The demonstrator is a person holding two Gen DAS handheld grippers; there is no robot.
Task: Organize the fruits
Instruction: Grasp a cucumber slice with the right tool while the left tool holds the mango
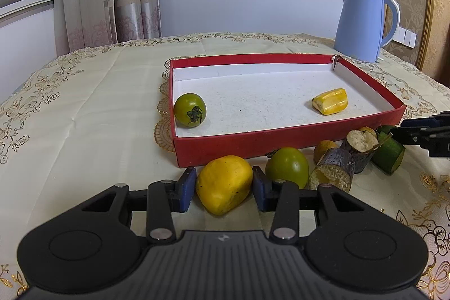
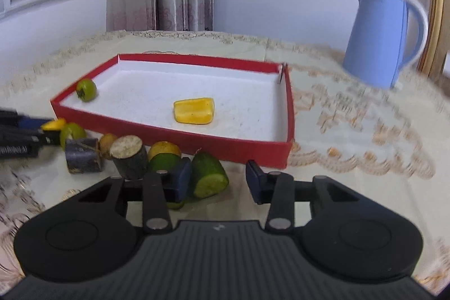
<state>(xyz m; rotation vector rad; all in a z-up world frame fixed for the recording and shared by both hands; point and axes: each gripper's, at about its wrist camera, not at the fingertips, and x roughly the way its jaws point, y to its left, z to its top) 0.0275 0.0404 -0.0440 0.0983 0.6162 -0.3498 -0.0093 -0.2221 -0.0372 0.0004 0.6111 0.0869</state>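
My left gripper point(image 1: 223, 187) is shut on a yellow fruit point(image 1: 223, 183) resting on the tablecloth just in front of the red box point(image 1: 281, 144). Inside the box lie a green tomato point(image 1: 189, 110) at the left and a yellow chunk point(image 1: 330, 101) at the right. My right gripper point(image 2: 218, 182) is open around a cut green piece point(image 2: 211, 176). The left pad point(image 2: 180, 182) touches that piece; the right pad point(image 2: 254, 182) stands apart from it. Beside it lie dark cane sections point(image 2: 130, 159), another green fruit point(image 2: 164, 162) and a small yellow one point(image 2: 164, 149).
A second green tomato point(image 1: 287, 166) and a small brown fruit point(image 1: 324, 149) lie by the box's front wall. A blue kettle point(image 1: 362, 21) stands at the back right. Curtains and a wall close the far side. Bare tablecloth lies left of the box.
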